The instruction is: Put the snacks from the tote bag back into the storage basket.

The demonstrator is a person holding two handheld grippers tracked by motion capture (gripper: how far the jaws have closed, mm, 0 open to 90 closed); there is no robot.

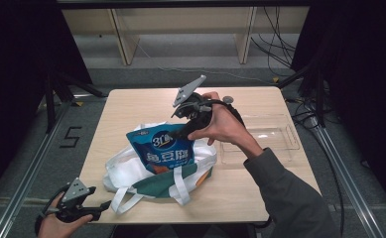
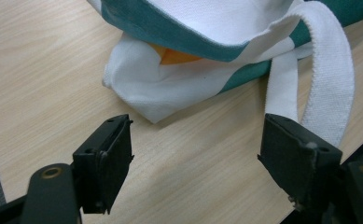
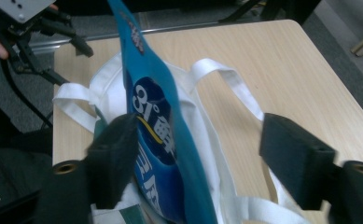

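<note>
Two grippers are working at a pale wooden tabletop. The right gripper is reaching over a white and green tote bag that is lying near the front edge of the tabletop, and its fingers are standing wide apart around the top of a blue snack pouch. In the right gripper view the pouch is standing edge-on in the gap, close against one finger and well apart from the other, so the fingers are not clamping it. The pouch is sitting upright in the mouth of the bag, with its lower part inside and its printed upper part rising above the white fabric.

The left gripper is resting at the front left corner of the tabletop, just beside the bag's white handle loop. In the left gripper view its fingers are also standing wide apart with bare tabletop between them; the white strap is passing just beside the far finger, and whether it is touching cannot be told. An orange item is peeking out from a fold of the bag.

A clear plastic tray is lying on the tabletop to the right of the bag, under the person's forearm.
</note>
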